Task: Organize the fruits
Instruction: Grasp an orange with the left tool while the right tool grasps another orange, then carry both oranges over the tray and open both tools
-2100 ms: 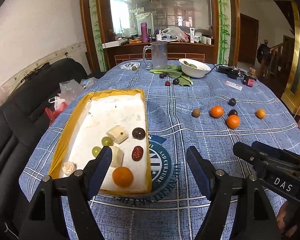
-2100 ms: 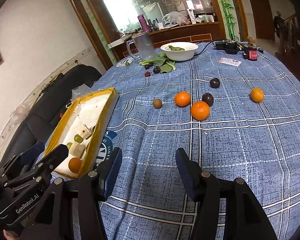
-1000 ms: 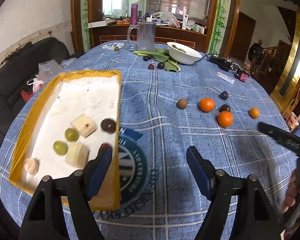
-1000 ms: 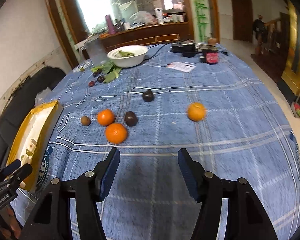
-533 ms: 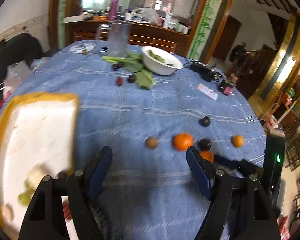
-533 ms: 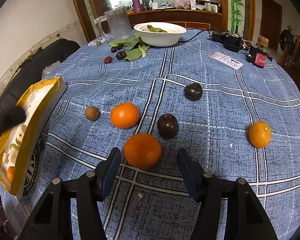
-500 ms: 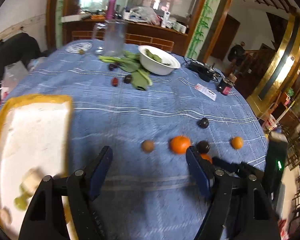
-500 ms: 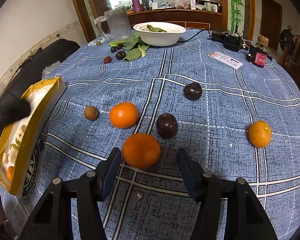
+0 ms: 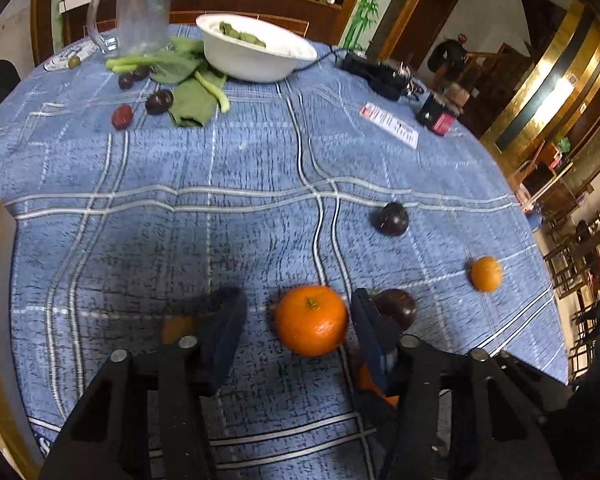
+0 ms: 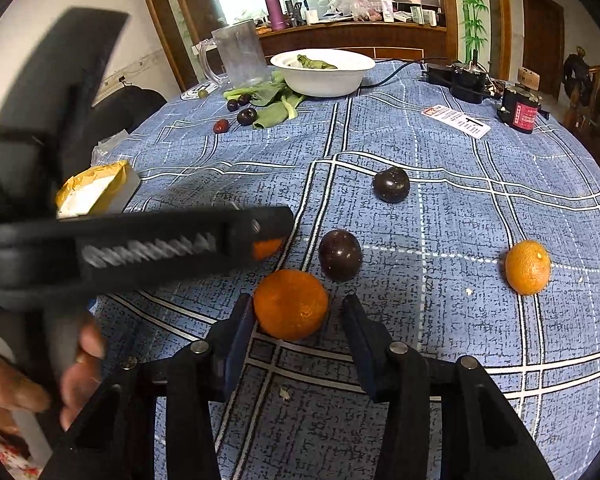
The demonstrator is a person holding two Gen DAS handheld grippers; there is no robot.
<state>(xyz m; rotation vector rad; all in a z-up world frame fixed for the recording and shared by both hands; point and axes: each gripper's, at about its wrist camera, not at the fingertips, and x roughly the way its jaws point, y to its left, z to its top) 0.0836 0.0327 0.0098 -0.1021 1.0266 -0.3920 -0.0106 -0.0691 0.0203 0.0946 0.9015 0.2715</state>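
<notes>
Both grippers released, each straddling an orange.
Left gripper (image 9: 298, 330) bracketed one orange (image 9: 312, 319); right gripper (image 10: 298, 332) bracketed another orange (image 10: 291, 304), dark plum (image 10: 340, 255) at 1 o'clock.

Home dining room: clothed table (image 9: 260, 168), sideboard (image 10: 352, 36)

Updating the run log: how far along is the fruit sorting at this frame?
Done: cannot confirm; the yellow tray hardly shows its contents.
In hand: nothing gripped. The left gripper is open around the far orange, and the right gripper is open around the near orange.
Left: both oranges, the near dark fruit, the far dark fruit and the small orange, all on the tablecloth.
</notes>
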